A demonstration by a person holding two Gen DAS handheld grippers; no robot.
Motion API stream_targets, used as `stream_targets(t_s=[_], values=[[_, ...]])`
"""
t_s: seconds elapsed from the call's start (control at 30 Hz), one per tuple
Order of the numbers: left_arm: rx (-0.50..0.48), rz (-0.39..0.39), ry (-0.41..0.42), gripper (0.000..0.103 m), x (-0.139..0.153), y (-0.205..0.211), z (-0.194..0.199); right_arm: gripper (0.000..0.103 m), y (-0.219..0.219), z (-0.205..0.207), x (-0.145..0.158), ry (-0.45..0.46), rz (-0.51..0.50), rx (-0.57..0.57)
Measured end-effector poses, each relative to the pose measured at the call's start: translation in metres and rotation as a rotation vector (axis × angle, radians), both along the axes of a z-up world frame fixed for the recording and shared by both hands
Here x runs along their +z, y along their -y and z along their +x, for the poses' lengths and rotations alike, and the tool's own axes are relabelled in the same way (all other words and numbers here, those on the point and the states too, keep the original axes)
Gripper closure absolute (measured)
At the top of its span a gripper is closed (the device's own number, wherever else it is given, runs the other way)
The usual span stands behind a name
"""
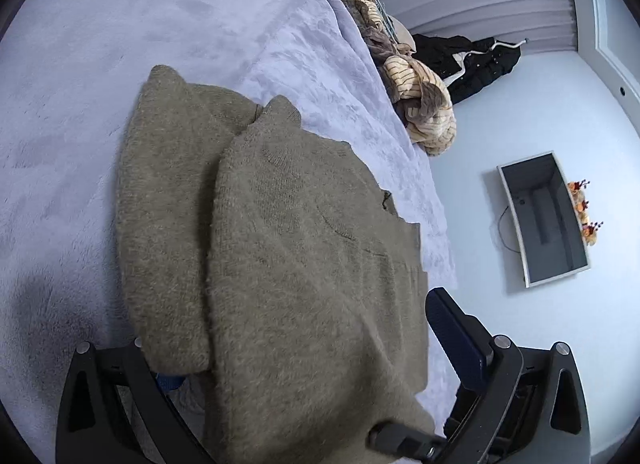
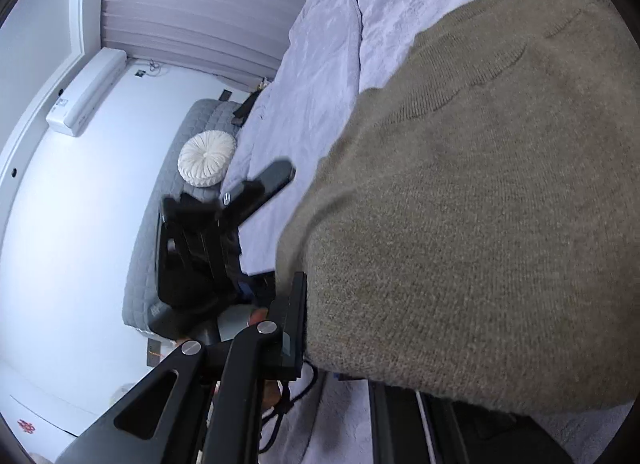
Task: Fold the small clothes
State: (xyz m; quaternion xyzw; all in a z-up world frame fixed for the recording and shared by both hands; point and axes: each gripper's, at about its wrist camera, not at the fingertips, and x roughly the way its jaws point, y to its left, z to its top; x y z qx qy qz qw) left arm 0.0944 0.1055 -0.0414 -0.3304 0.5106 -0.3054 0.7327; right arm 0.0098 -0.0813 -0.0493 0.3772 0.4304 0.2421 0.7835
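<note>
The olive knit sweater (image 1: pixel 280 248) lies on the lavender blanket (image 1: pixel 80 64), draped over both grippers (left gripper (image 1: pixel 288 348) spread wide; right gripper (image 2: pixel 400 328) state apparently indeterminable).

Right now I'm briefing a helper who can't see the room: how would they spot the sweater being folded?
Find the bed with the pale lilac blanket. At its far edge sits a heap of clothes; nearer, apart from it, lies the sweater. It is the only plain olive-brown fuzzy knit, while the heap is cream-striped and tan.
</note>
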Motion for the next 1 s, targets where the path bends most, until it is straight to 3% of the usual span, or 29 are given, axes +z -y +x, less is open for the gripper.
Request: stream_targets(t_s=[0.07,0.1,0.23,0.37,0.53,0.63,0.77,0.8,0.93,1.0], values=[[0.026,0.096,0.014,0.007,-0.001,0.007,0.001,0.088,-0.002,-0.006,-0.009,-0.051,-0.025,0.06],[0.033,0.146,0.016,0.018,-0.004,0.01,0.002,0.087,-0.003,-0.011,-0.012,-0.076,-0.044,0.089],[0.034,0.299,0.011,0.047,-0.014,0.013,0.004,0.061,0.015,-0.036,-0.003,-0.064,-0.19,0.161],[0.046,0.348,0.026,0.049,-0.017,0.015,0.002,0.058,0.047,-0.046,0.02,0.004,-0.305,0.09],[0.051,0.432,0.057,0.047,-0.013,0.022,-0.002,0.059,0.092,-0.028,0.023,-0.014,-0.338,-0.075],[0.061,0.429,0.041,0.037,-0.015,0.024,0.002,0.065,0.1,-0.014,0.026,-0.021,-0.383,-0.126],[0.081,0.45,0.043,0.037,-0.017,0.027,0.002,0.067,0.096,0.001,0.024,-0.019,-0.448,-0.172],[0.079,0.469,0.052,0.041,-0.016,0.029,0.002,0.067,0.095,0.004,0.021,-0.026,-0.462,-0.174],[0.081,0.534,0.106,0.072,-0.004,0.039,-0.003,0.071,0.088,0.016,-0.012,-0.09,-0.548,-0.135],[0.091,0.601,0.17,0.076,0.011,0.047,-0.009,0.071,0.084,0.014,-0.013,-0.058,-0.588,-0.127]])
